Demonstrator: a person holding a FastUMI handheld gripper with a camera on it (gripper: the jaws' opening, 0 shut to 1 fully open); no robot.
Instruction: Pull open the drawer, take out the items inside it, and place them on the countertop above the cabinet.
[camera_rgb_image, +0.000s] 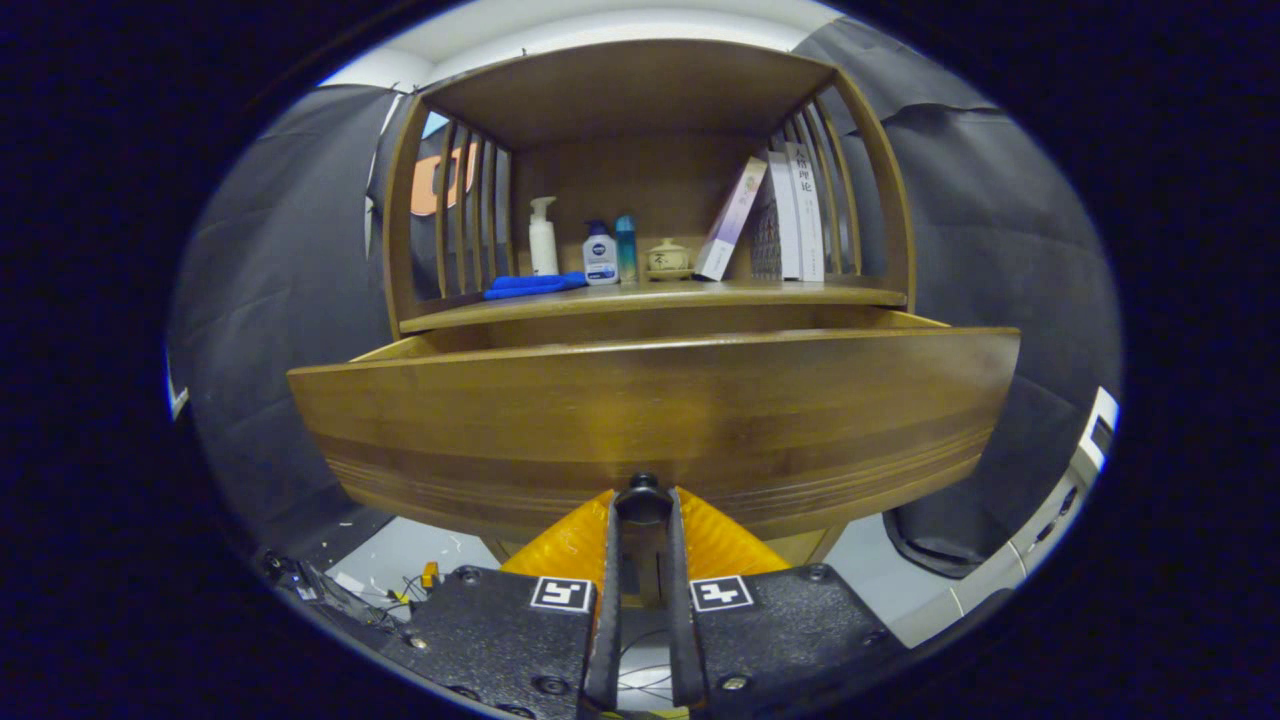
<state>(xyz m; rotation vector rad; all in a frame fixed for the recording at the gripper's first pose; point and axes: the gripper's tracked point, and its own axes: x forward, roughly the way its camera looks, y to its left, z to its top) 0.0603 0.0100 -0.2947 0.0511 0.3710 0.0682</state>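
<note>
Hand-held gripper (643, 497) at bottom centre, fingers closed on the small dark drawer knob (643, 487). Wooden drawer (650, 420) pulled partly out across mid-frame. On the bench (655, 295) above: blue cloth (533, 285), pump bottle (543, 236), books (790, 215).

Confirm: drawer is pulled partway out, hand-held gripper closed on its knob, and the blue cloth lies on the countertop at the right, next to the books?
Not quite. The gripper view shows the blue cloth at the left of the countertop, beside the white pump bottle, away from the books. The rest holds: the drawer is pulled partway out and the hand-held gripper is closed on its knob.
</note>
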